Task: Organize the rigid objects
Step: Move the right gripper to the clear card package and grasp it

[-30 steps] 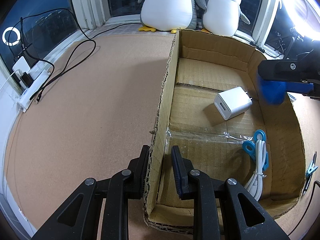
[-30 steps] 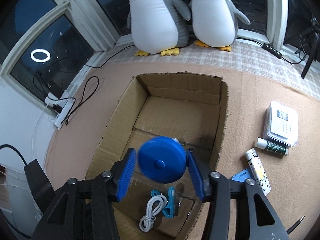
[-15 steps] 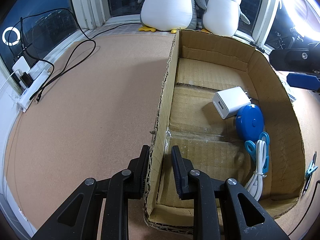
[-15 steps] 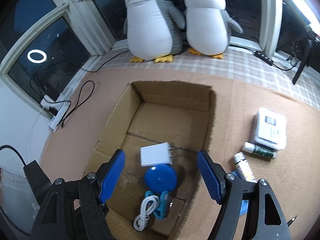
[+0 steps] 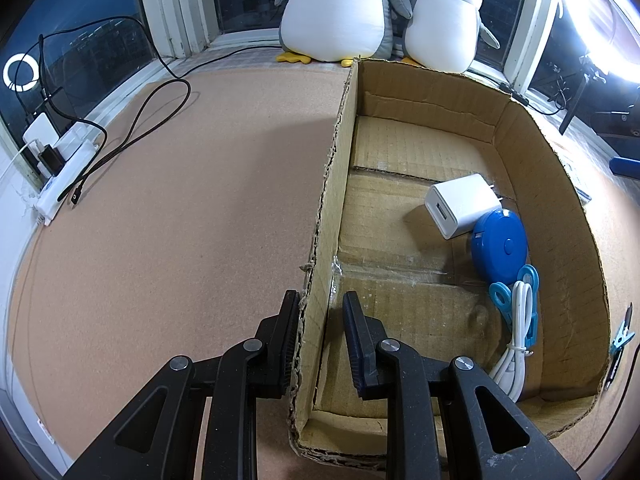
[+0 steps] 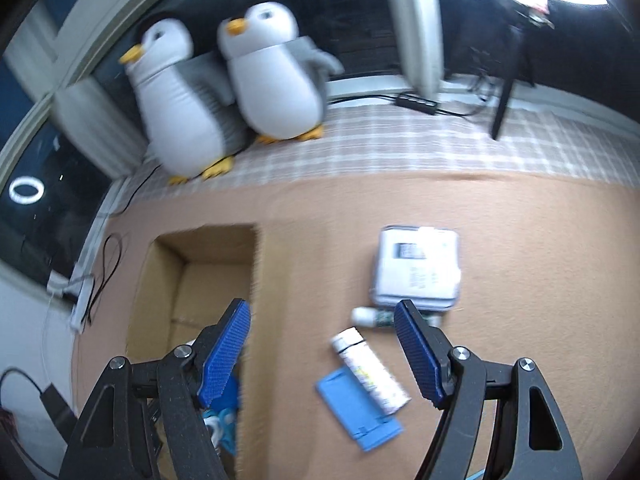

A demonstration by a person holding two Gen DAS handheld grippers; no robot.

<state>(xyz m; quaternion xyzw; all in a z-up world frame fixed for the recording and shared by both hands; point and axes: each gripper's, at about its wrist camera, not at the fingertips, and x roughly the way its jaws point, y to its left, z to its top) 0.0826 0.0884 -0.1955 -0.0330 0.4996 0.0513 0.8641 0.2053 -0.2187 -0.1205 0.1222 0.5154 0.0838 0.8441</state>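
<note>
I am at a brown cork table (image 5: 180, 220) by a dark window, with two toy penguins (image 5: 340, 8) sitting at the back.

My left tongs (image 5: 320, 312) are pinching the near side wall of the cardboard box (image 5: 560, 216), one finger outside and one inside. That keeps the box from sliding.

My right tongs (image 6: 324, 344) are spread wide with nothing between them. They hang over the table just beside the box, above the things not put away.

Some of the job is done. In the box lie a white plug (image 5: 460, 210), a round blue tape measure (image 5: 500, 246) touching it, a blue clip (image 5: 516, 296) and a white cable (image 5: 516, 344).

Some is left. On the table I see a white tube (image 6: 370, 366), a blue flat card (image 6: 356, 414) partly under it, a small bottle (image 6: 374, 316) and a clear case (image 6: 416, 266).

I think the white tube comes next. It lies flat. Its long side runs slanted, cap end away from me and to the left, other end near my right finger. This view is blurry, so small details are hard to tell.
</note>
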